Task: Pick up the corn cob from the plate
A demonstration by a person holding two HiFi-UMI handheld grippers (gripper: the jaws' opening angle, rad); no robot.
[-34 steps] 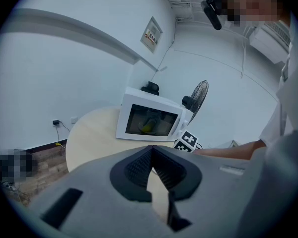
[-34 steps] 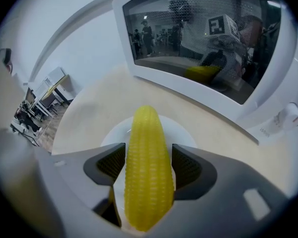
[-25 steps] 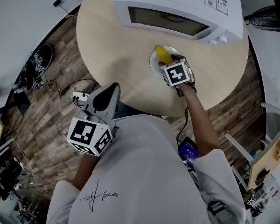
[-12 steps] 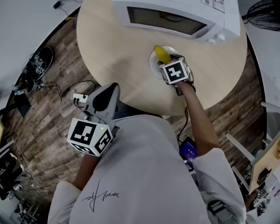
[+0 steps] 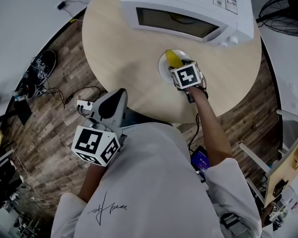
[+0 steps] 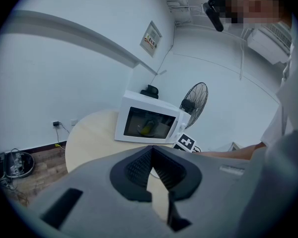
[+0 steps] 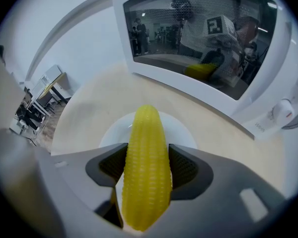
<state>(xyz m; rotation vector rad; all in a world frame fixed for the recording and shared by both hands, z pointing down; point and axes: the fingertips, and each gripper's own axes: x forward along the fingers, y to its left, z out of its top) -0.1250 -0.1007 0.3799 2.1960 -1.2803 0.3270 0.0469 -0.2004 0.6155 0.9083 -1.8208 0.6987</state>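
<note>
A yellow corn cob [image 7: 146,167] lies lengthwise between the jaws of my right gripper [image 7: 146,165], and both dark pads press on its sides. Its tip points over the small white plate [image 7: 181,128] toward the microwave. I cannot tell whether the cob still rests on the plate. In the head view the right gripper [image 5: 180,66] stands over the plate [image 5: 163,69], with the cob [image 5: 173,58] sticking out past the marker cube. My left gripper [image 5: 120,92] hangs off the table's near edge, jaws together and empty, as the left gripper view [image 6: 151,155] also shows.
A white microwave [image 5: 188,9] with its door closed stands just behind the plate on the round wooden table [image 5: 119,48]. A floor fan [image 5: 288,14] is at the far right. Cables and a power strip [image 5: 84,104] lie on the floor to the left.
</note>
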